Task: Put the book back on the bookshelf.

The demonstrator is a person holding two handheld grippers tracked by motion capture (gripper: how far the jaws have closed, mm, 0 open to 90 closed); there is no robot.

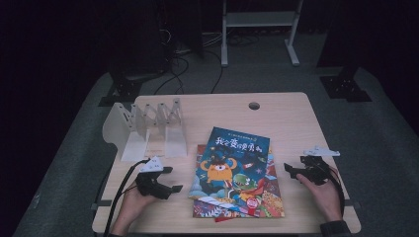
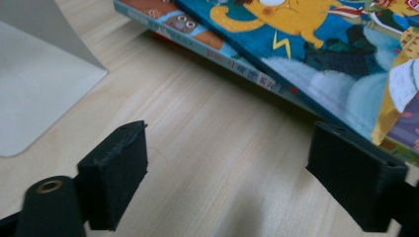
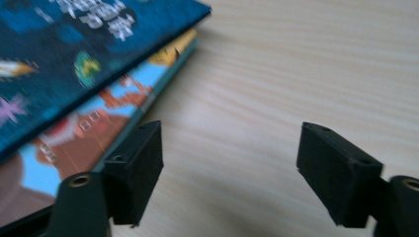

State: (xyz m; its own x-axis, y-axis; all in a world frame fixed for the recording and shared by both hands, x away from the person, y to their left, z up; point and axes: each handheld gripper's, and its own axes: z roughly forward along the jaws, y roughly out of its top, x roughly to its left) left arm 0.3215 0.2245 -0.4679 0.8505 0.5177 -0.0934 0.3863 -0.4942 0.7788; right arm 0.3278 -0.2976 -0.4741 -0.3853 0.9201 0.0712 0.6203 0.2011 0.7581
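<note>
A stack of picture books lies flat near the middle of the light wooden tabletop, toward its near edge. The top book, with a dark blue cover, an orange horned creature and large white characters, sits slightly askew on the ones beneath, whose edges show at the left, right and near sides. The left gripper is held in the person's left hand just left of the stack, low over the tabletop, its jaws pointing right toward the books. In the left gripper view the left gripper has its jaws spread wide with only bare wood between them; the right jaw stands just beside the near left edge of the stack, where the layered covers can be seen, though whether it touches them cannot be told. The right gripper is in the person's right hand to the right of the stack, its jaws pointing left toward the books. In the right gripper view the right gripper is likewise released, nothing between the jaws, the left jaw close against the edge of the lower books. At the far left of the tabletop stands a white folding book rack with several upright dividers, well apart from the stack; a pale corner of it shows in the left gripper view. A round cable hole lies near the far edge.
</note>
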